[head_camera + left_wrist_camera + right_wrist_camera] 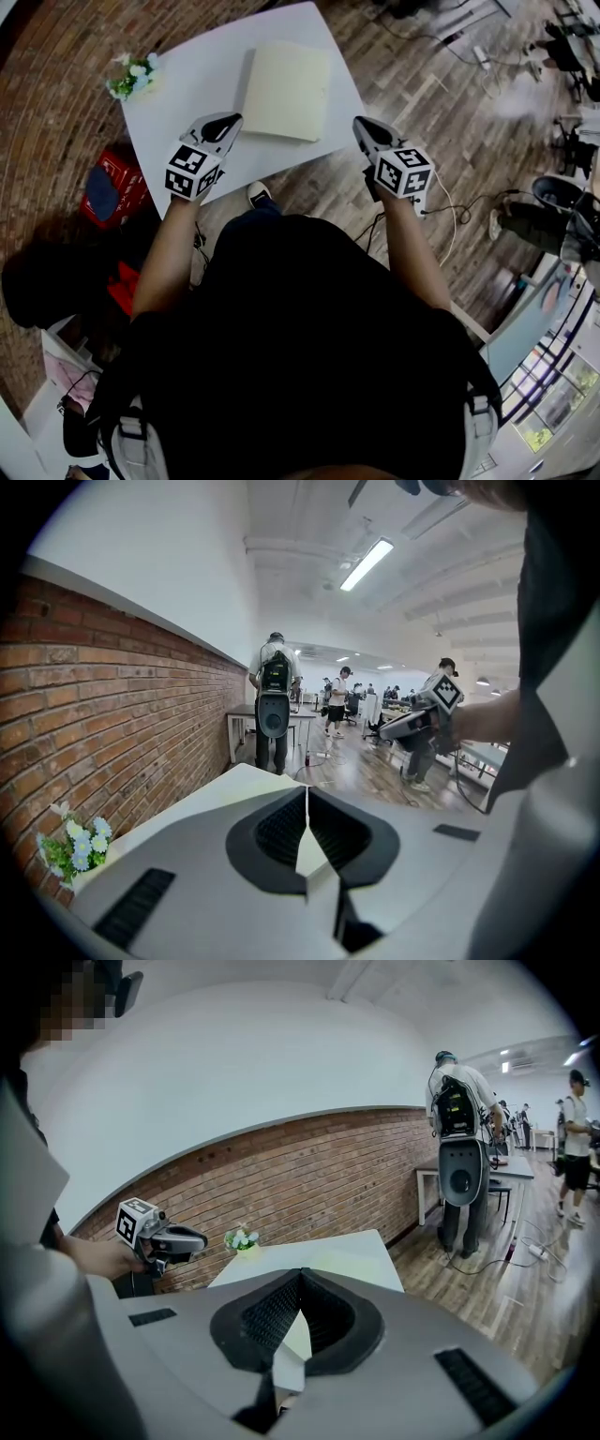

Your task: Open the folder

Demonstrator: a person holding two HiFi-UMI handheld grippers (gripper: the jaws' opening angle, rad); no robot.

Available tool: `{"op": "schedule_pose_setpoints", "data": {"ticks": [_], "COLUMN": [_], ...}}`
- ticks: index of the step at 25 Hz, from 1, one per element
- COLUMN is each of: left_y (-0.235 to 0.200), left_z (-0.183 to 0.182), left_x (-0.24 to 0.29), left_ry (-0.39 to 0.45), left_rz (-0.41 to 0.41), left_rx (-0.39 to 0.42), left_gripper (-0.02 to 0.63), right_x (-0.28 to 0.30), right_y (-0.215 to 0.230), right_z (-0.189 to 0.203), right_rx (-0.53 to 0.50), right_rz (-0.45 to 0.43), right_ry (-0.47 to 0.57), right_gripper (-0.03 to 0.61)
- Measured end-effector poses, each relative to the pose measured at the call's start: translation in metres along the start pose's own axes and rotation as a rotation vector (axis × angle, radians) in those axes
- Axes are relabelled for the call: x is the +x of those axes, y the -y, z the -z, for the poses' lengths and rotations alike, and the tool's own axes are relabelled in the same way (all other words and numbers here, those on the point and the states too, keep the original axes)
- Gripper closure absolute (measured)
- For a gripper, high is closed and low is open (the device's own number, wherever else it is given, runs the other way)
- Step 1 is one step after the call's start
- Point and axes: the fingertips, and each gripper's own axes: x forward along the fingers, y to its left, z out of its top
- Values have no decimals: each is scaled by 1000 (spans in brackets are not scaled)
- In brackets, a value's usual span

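Note:
A closed cream folder (286,91) lies flat on the white table (178,112), towards its right side. My left gripper (228,120) hovers over the table's near edge, just left of the folder's near corner, with its jaws shut and nothing between them. My right gripper (360,123) hangs off the table's right side, above the wooden floor, beside the folder's near right corner; its jaws also meet at the tip and are empty. In the right gripper view the folder (338,1257) shows pale on the table beyond the jaws, and neither gripper touches it.
A small pot of flowers (131,77) stands at the table's far left corner by the brick wall. A red box (117,183) sits on the floor to the left. Cables cross the floor on the right. People with backpacks (274,700) stand further down the room.

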Motion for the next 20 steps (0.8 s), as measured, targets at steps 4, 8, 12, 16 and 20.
{"op": "schedule_pose_setpoints", "data": {"ticks": [4, 8, 12, 16, 20], "left_y": [-20, -37, -49, -60, -78], "left_z": [1, 2, 3, 4, 7], "left_x": [0, 4, 8, 11, 9], "left_ry": [-7, -15, -11, -7, -4], "left_rz": [18, 38, 56, 85, 102], "left_rx": [8, 13, 12, 18, 16], "left_gripper": [598, 598, 598, 598, 598], "right_x": [13, 22, 30, 39, 49], "right_y": [2, 4, 0, -5, -14], "right_z": [-6, -8, -9, -10, -14], "right_rx": [13, 26, 30, 36, 36], "right_rz": [33, 55, 68, 92, 111], "right_ry": [1, -5, -13, -20, -26], "right_gripper": [555, 555, 555, 555, 555]}}
